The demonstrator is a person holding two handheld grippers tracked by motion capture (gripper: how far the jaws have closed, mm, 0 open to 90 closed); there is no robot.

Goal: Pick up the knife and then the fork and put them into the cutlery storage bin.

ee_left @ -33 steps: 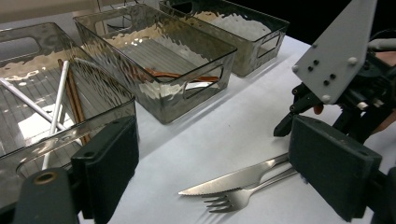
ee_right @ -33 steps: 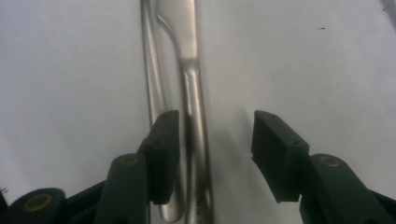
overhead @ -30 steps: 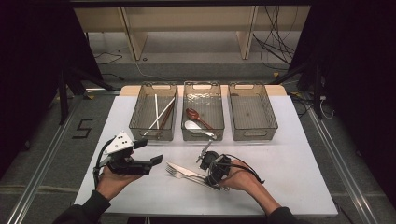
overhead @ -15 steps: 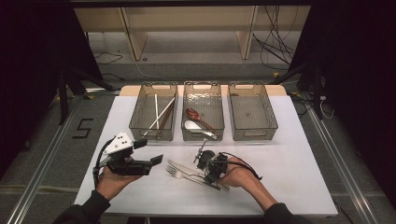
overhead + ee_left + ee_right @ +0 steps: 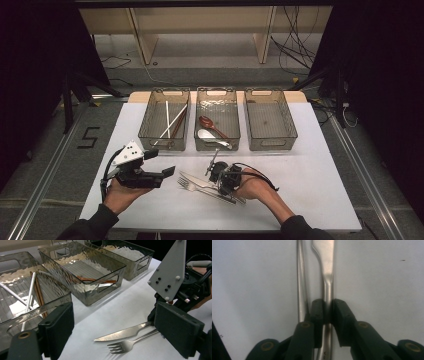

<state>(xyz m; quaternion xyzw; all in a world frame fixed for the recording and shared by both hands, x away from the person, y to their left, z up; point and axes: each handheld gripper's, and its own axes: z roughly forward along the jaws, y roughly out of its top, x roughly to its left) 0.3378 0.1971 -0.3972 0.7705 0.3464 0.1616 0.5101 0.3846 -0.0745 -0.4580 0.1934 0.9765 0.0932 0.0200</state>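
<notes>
Left gripper [image 5: 167, 171], black plastic with a grey three-cornered plate on top, held level above the white table [image 5: 320, 185]; its two thick block pads stand wide apart with nothing between them. Just right of it, flat on the table, lie a steel knife [image 5: 122, 333] with a serrated, dull-shining blade and a steel fork [image 5: 127, 344] with four tines, side by side and nearly touching. Right gripper [image 5: 327, 311], same black build with a cable looped behind the hand, is tipped down onto their handles; its jaws have just been closing, and the ribbed pads now pinch the narrow neck of the knife handle, the fork's thin stem running just outside the left pad. Behind, three smoky translucent rectangular bins with rippled walls and cut-out handles in a row: left bin [image 5: 145, 131] holds white and brown chopsticks [image 5: 172, 122], middle bin [image 5: 235, 137] a brown spoon [image 5: 207, 122] and a white spoon [image 5: 209, 135], right bin [image 5: 290, 132] behind it all. Tabletop smooth, matte white. Beyond it grey floor, pale wooden frame legs, loose black cables, dark curtains either side.
</notes>
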